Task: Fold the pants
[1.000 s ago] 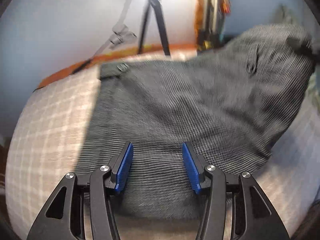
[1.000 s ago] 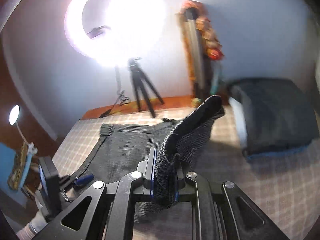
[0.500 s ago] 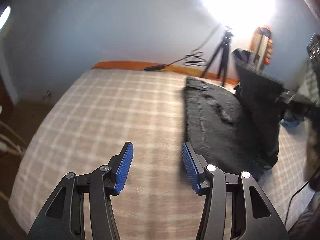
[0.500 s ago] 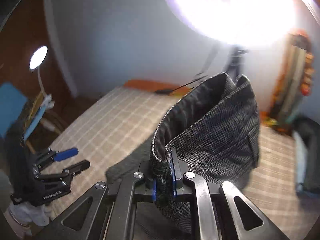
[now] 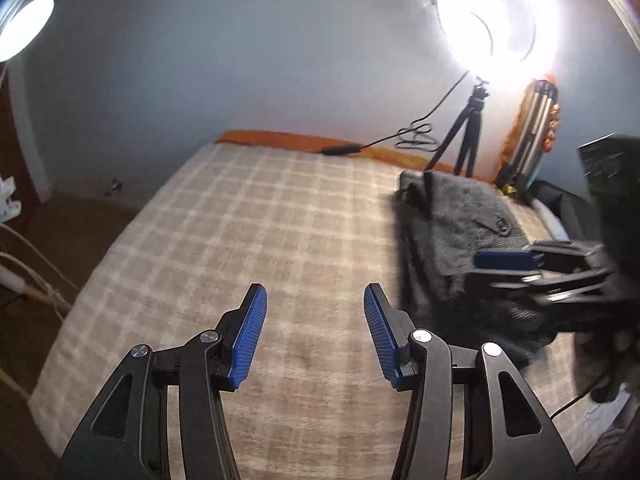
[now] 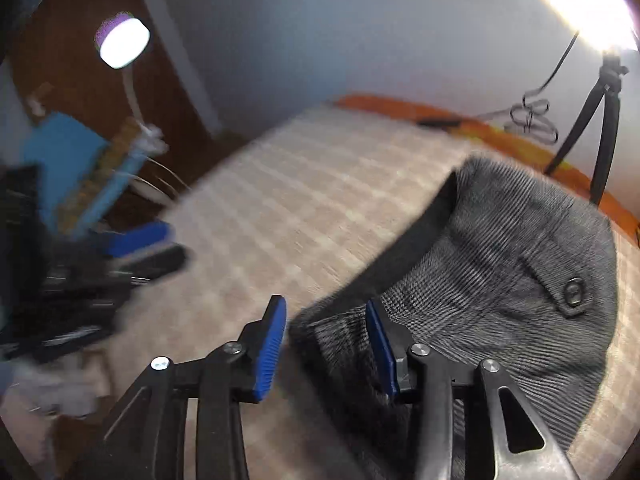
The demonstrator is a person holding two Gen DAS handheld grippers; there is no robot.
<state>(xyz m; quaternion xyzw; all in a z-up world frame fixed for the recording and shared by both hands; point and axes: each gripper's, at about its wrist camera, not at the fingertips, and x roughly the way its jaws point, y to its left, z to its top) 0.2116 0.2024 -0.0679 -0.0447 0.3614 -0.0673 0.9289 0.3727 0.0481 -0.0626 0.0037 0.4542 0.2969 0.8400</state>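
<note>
The grey checked pants (image 6: 500,264) lie folded on the plaid bedspread (image 6: 304,208), with a buttoned pocket flap (image 6: 573,293) facing up. My right gripper (image 6: 325,308) hangs low over their near corner. Its jaws are opening, a fabric edge lies loose between them, and the pads do not press on it. In the left wrist view the pants (image 5: 460,224) sit at the right, and the right gripper (image 5: 486,270) shows blurred over them. My left gripper (image 5: 314,292) stands open above bare bedspread (image 5: 260,220), left of the pants. It appears blurred in the right wrist view (image 6: 160,248).
A bright ring light on a tripod (image 5: 466,132) stands behind the bed's far edge, with a black cable (image 5: 416,138) on an orange strip (image 5: 272,138). A desk lamp (image 6: 122,42) and blue clutter (image 6: 68,152) are left of the bed. Dark bedding (image 5: 560,204) lies far right.
My right gripper carried the lifted pants fold down onto the bed and spread its jaws off it. My left gripper swung left off the pants to bare bedspread.
</note>
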